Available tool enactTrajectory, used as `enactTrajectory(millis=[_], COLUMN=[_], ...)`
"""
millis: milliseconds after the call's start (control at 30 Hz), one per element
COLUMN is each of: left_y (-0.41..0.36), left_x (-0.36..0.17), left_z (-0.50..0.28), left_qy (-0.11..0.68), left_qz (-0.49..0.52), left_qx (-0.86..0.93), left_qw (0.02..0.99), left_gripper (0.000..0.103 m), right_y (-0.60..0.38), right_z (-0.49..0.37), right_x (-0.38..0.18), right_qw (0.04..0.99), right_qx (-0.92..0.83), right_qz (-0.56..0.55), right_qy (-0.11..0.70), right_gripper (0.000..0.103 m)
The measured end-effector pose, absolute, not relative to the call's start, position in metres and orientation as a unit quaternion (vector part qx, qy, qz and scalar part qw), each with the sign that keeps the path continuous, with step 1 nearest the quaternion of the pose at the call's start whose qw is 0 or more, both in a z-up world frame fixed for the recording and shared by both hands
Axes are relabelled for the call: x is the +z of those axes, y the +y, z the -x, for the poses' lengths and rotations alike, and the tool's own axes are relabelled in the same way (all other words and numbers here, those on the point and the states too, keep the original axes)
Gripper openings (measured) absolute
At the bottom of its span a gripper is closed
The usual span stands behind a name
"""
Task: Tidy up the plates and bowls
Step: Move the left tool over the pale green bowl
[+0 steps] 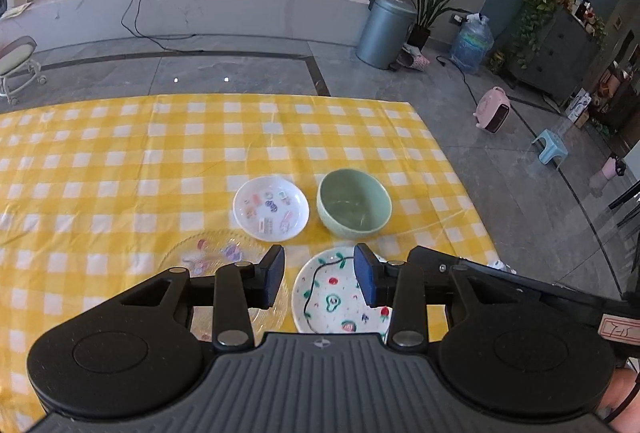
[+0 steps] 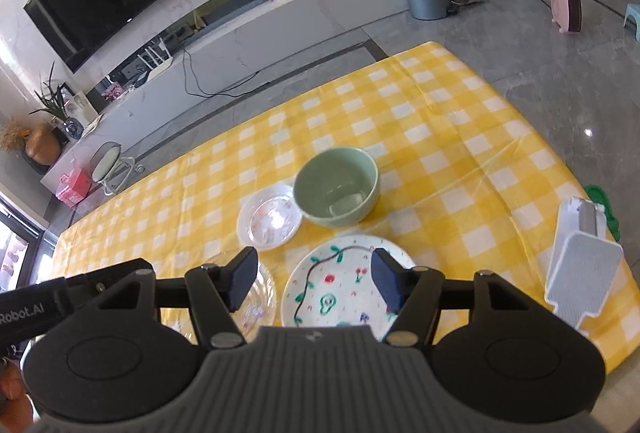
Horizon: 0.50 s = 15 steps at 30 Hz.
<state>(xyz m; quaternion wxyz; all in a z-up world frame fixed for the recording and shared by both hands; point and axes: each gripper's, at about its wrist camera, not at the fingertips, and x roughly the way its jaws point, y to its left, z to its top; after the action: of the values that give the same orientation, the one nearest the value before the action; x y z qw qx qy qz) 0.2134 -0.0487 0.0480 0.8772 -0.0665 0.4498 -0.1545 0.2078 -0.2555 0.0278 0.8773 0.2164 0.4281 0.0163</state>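
I have four dishes clustered on the tabletop [image 1: 100, 161], none stacked yet: from left, a clear glass plate [image 1: 208, 253] near me, a small white plate [image 1: 271, 208] farther off, the painted plate [image 1: 332, 297] near, and the green bowl [image 1: 354, 203] far right, every one empty. Both the left tongs [image 1: 319, 281] and the right tongs [image 2: 314, 283] hang above the painted plate with nothing between them, the right ones widening, I'd judge to take it first.

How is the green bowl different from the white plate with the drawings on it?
The plain pale green ceramic bowl is deep with tall sides; the round white plate with painted fruit and a vine is flat and shallow. The bowl sits farther back, the plate nearer the grippers. Both stand upright and empty on the yellow checked tablecloth.
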Motion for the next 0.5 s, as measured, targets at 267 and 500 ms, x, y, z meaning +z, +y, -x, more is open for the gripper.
enactTrajectory(millis=[267, 500], left_y=[-0.059, -0.056], left_x=[0.034, 0.012], left_z=[-0.255, -0.292], left_qy=[0.468, 0.489], left_qz=[0.066, 0.075], left_qx=[-0.156, -0.143], left_qw=[0.868, 0.857], left_gripper=[0.047, 0.049], right_y=[-0.267, -0.272], right_z=[-0.257, -0.294], right_x=[0.017, -0.004], right_qw=[0.868, 0.856], right_qx=[0.001, -0.016], right_qz=[-0.242, -0.255], right_qy=[0.433, 0.450], right_gripper=[0.063, 0.063])
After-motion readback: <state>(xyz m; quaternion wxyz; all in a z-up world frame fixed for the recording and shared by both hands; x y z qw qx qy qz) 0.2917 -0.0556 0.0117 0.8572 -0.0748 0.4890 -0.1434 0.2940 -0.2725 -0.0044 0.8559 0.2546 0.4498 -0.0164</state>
